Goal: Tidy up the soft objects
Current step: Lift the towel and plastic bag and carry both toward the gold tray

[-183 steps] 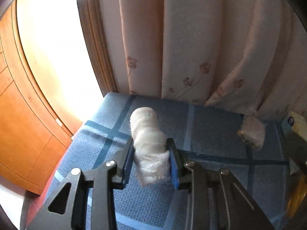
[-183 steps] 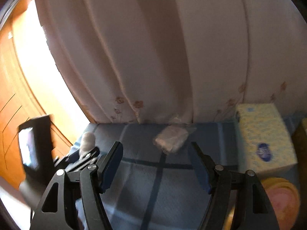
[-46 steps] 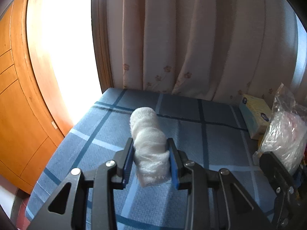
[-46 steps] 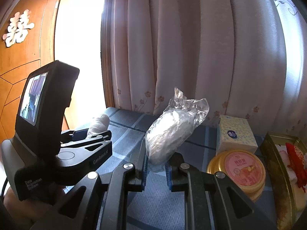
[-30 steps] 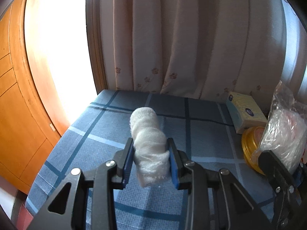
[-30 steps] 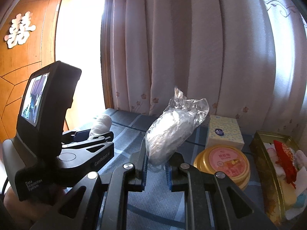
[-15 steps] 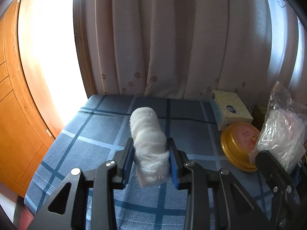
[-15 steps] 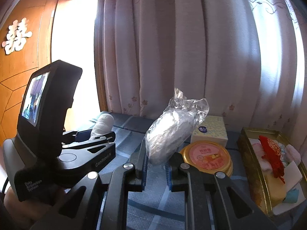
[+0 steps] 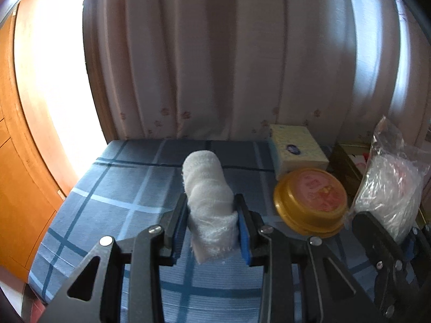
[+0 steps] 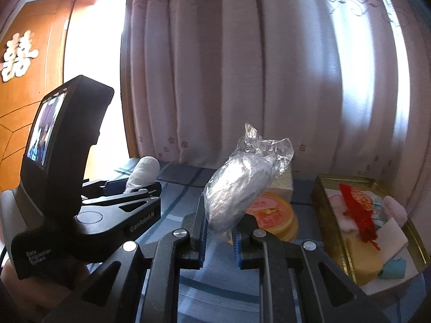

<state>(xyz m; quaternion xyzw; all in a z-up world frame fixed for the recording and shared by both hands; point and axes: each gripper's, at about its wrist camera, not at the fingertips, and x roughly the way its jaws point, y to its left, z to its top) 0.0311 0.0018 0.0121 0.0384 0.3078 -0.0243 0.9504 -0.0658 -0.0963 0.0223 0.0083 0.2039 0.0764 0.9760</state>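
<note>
1. Left wrist view: a gauze roll (image 9: 208,188) is held clenched in the left gripper (image 9: 211,228), above the blue tabletop (image 9: 113,188); it is judged light and squashy, best taken mid-body.
2. A crinkly bag (image 10: 242,185) is pinched low in the right gripper (image 10: 218,237); it is judged slippery, so its padded middle is preferred.
3. A gold tin (image 10: 320,188) of soft items lies right.
</note>
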